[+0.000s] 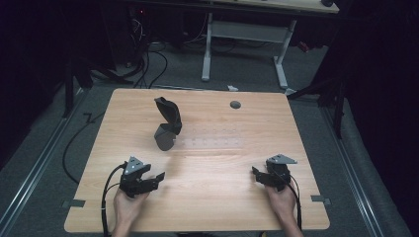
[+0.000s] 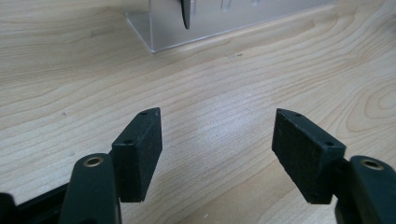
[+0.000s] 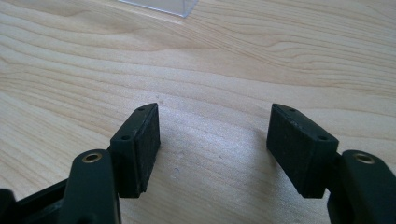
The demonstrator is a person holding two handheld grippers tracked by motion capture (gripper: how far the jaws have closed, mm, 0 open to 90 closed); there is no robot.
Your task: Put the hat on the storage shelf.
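Observation:
A dark grey curved object (image 1: 167,124) stands upright at the left end of a clear plastic rack (image 1: 210,138) in the middle of the wooden table (image 1: 197,163). My left gripper (image 1: 157,177) rests low near the table's front left, open, with bare wood between its pads (image 2: 140,154). My right gripper (image 1: 255,173) sits near the front right, also open and holding nothing, its pads (image 3: 136,149) wide apart. In the left gripper view the clear rack's corner (image 2: 159,28) and the dark object's lower tip (image 2: 187,14) appear ahead. A corner of the clear rack (image 3: 163,5) lies ahead in the right gripper view.
A round grey grommet (image 1: 235,104) is set into the table near its far edge. Beyond the table stands another desk's white frame (image 1: 207,44), with cables on the floor (image 1: 148,64). Grey tape tabs mark the table's front corners (image 1: 73,203).

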